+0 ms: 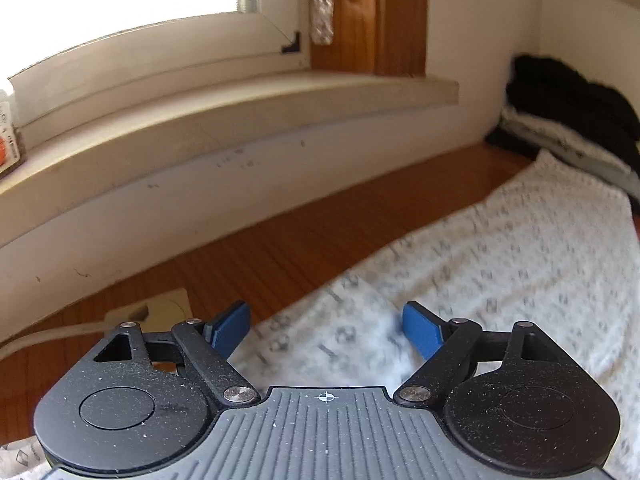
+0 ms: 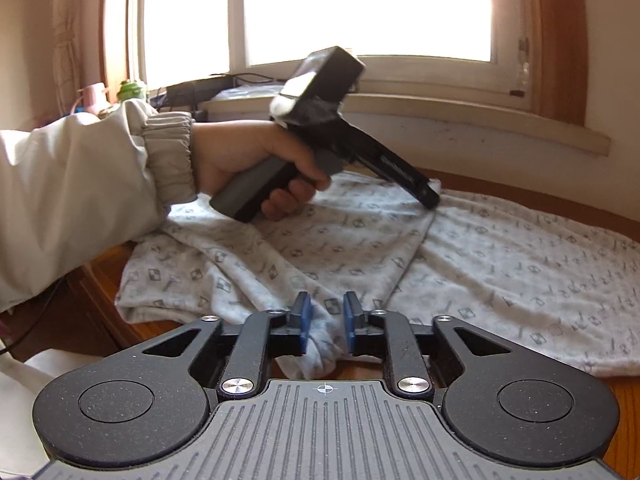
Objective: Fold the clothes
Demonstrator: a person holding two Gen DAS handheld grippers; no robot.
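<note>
A pale grey patterned garment [image 2: 500, 272] lies spread on a wooden table [image 1: 304, 236], its left part folded diagonally over the rest. My right gripper [image 2: 328, 320] sits at the garment's near edge, its blue pads [image 2: 304, 318] close together with a bunched fold of the cloth pinched between them. In the right wrist view a hand [image 2: 248, 160] in a beige sleeve holds the left gripper [image 2: 430, 194], whose tip is at the garment's far edge. In its own view the left gripper [image 1: 326, 330] is open just above the garment [image 1: 480, 264], pads wide apart and nothing between them.
A wall and a deep window sill [image 1: 224, 120] run close behind the table. Folded black and grey clothes [image 1: 572, 112] are piled at the far right corner. A cream socket box with a cable [image 1: 160, 308] lies on the table's left. Bottles and cables [image 2: 132, 90] crowd the sill's left end.
</note>
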